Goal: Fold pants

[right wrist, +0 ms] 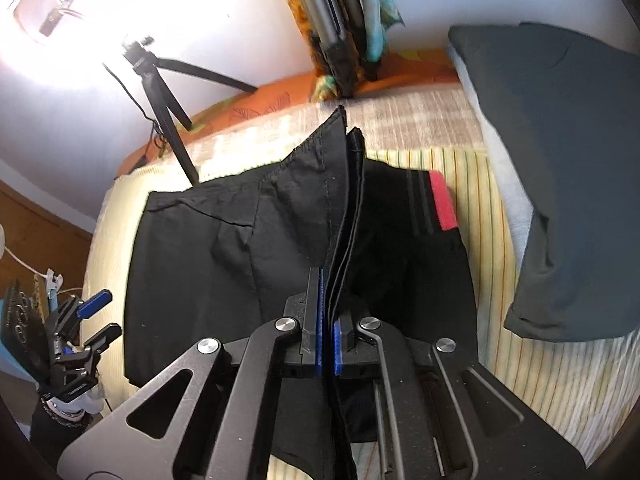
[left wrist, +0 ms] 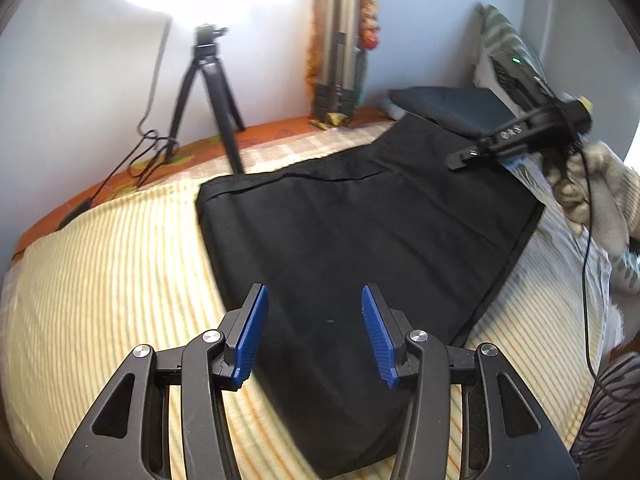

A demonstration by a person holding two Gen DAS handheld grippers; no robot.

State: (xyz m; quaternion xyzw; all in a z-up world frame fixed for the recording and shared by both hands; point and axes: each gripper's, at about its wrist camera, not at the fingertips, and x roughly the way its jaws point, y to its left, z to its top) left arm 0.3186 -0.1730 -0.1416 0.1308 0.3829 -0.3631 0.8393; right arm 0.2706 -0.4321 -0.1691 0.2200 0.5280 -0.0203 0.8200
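Black pants (left wrist: 360,220) lie flat on a yellow striped bedspread (left wrist: 100,280). My left gripper (left wrist: 314,292) hovers open over their near end, with nothing between its blue pads (left wrist: 252,340). At the far right, my right gripper (left wrist: 464,158) reaches in over the pants' far corner. In the right wrist view, my right gripper (right wrist: 328,292) is shut on a layered edge of the pants (right wrist: 200,260), and that edge stands up from the bed. A red patch (right wrist: 442,200) shows on the fabric to the right. At the lower left, the left gripper (right wrist: 108,314) is open.
A small black tripod (left wrist: 208,92) with a cable stands at the bed's far edge. A folded metal stand (left wrist: 340,40) leans on the wall. A dark grey cushion (right wrist: 560,160) lies at the right of the bed. A person's knitted sleeve (left wrist: 592,196) is behind the right gripper.
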